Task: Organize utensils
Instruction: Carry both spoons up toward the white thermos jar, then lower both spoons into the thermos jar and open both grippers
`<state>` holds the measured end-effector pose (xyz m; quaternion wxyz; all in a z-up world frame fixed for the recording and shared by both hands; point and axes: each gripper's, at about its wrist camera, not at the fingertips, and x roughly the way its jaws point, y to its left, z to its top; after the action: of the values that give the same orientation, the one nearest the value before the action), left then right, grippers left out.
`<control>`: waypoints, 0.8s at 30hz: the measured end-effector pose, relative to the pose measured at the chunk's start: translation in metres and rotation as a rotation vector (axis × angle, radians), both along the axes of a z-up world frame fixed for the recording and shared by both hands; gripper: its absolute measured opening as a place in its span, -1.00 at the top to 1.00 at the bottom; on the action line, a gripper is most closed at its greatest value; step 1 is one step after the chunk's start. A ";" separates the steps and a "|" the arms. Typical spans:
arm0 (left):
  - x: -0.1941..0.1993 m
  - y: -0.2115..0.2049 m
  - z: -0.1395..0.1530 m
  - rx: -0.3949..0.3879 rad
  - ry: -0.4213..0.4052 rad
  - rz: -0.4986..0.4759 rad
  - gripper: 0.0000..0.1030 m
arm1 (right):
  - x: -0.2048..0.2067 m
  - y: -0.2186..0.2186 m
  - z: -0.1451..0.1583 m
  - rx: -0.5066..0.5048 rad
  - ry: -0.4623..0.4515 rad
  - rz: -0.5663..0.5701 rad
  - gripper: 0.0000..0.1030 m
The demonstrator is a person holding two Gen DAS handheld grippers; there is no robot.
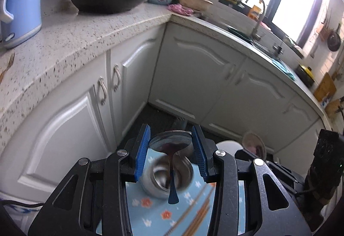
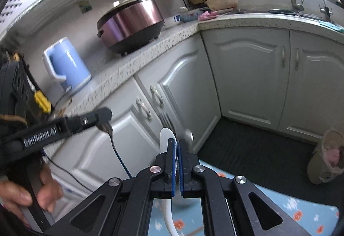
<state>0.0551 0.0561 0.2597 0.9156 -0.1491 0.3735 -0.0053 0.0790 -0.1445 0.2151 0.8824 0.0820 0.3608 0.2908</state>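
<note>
the left gripper [image 1: 171, 150] grasps a metal spoon [image 1: 171, 142] by its bowl, handle hanging toward six o'clock over a steel cup [image 1: 169, 175]. the right gripper [image 2: 176, 162] is clenched on a white spoon [image 2: 166, 137]. a fork [image 1: 7, 66] at nine o'clock on the speckled counter [image 1: 75, 38] looks left to sort, so i judge the job midway.

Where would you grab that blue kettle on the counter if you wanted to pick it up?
By the handle, coming from the side away from the cooker: the kettle stands upright, its body likely too wide and smooth.
</note>
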 end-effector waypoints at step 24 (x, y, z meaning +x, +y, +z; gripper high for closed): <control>0.030 -0.003 -0.056 0.021 0.018 0.030 0.24 | 0.042 0.017 -0.064 0.119 -0.045 -0.050 0.96</control>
<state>0.0852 0.0531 0.2038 0.9137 -0.1449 0.3795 0.0138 0.1207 -0.1277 0.1510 0.8908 0.1365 0.3207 0.2915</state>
